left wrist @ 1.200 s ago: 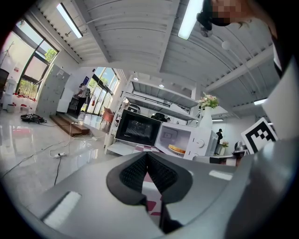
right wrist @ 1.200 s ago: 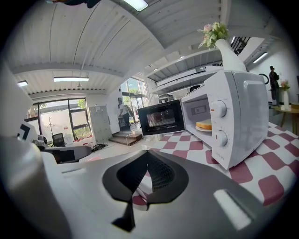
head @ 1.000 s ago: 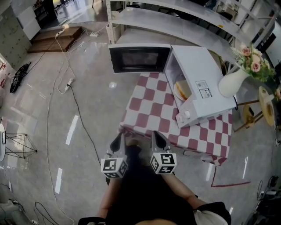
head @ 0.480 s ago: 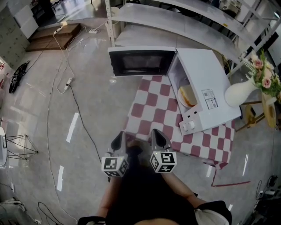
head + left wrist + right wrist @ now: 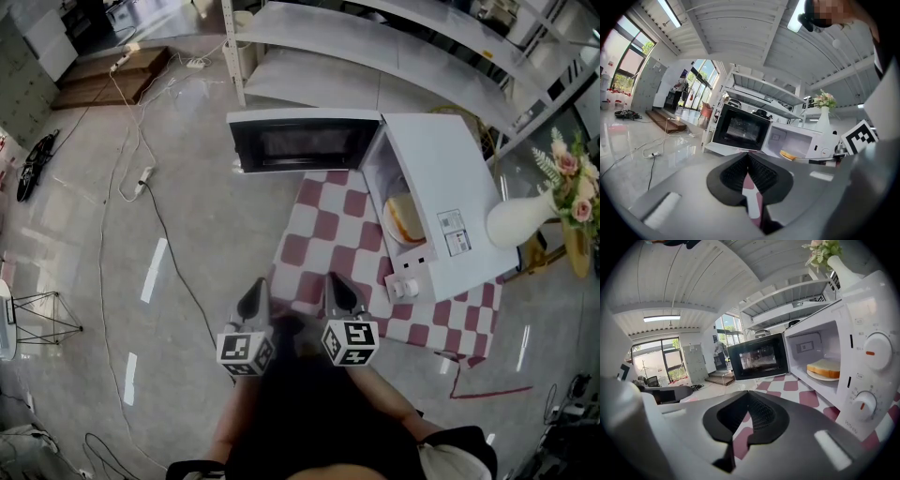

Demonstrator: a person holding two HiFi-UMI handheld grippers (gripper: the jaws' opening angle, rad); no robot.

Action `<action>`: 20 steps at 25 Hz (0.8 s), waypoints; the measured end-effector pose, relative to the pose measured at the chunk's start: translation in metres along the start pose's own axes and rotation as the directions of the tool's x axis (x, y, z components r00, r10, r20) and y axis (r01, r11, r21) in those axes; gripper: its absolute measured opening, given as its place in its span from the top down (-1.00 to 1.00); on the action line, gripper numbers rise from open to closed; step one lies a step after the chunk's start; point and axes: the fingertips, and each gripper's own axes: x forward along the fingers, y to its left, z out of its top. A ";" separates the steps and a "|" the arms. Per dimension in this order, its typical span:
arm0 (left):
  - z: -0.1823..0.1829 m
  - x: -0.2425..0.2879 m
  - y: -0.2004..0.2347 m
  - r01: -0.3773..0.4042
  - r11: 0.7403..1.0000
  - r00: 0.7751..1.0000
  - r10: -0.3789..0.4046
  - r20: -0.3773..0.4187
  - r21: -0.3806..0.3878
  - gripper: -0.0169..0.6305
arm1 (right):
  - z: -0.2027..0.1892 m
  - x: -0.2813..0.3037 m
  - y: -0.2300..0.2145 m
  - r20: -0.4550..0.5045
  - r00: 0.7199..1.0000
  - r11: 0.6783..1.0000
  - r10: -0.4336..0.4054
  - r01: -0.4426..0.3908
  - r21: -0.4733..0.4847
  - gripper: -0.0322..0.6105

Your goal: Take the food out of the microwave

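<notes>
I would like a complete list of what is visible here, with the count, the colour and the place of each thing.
microwave: one, white, door open, on the table
bread slice: one, pale with a brown crust, on the plate inside the microwave
plate: one, white, inside the microwave
tablecloth: one, red and white checks, over the table
vase: one, white, right of the microwave
flowers: a bunch, pink with green, in the vase
shelving rack: one, grey, behind the table
cables: several, white and black, on the floor at left
left gripper: one, grey, shut and empty, by the table's near edge
right gripper: one, grey, shut and empty, beside the left gripper
</notes>
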 end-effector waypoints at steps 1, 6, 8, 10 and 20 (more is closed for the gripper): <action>0.002 0.004 0.002 0.001 1.000 1.000 -0.001 0.001 -0.002 0.92 | 0.003 0.004 -0.001 0.000 1.000 1.000 -0.002 0.002 -0.001 0.90; 0.010 0.027 0.008 0.012 1.000 1.000 -0.012 -0.001 -0.006 0.92 | 0.016 0.021 -0.009 0.007 1.000 1.000 -0.020 0.020 -0.003 0.90; 0.014 0.036 0.011 0.022 1.000 1.000 -0.022 -0.005 -0.006 0.92 | 0.021 0.026 -0.011 0.014 0.999 1.000 -0.031 0.031 -0.003 0.90; 0.018 0.044 0.014 0.033 0.999 0.999 -0.033 -0.009 -0.007 0.92 | 0.026 0.032 -0.014 0.020 0.999 0.999 -0.047 0.047 -0.003 0.90; 0.029 0.079 0.030 0.090 0.996 0.996 -0.089 -0.026 0.003 0.92 | 0.043 0.058 -0.016 0.052 0.994 0.995 -0.097 0.098 -0.020 0.90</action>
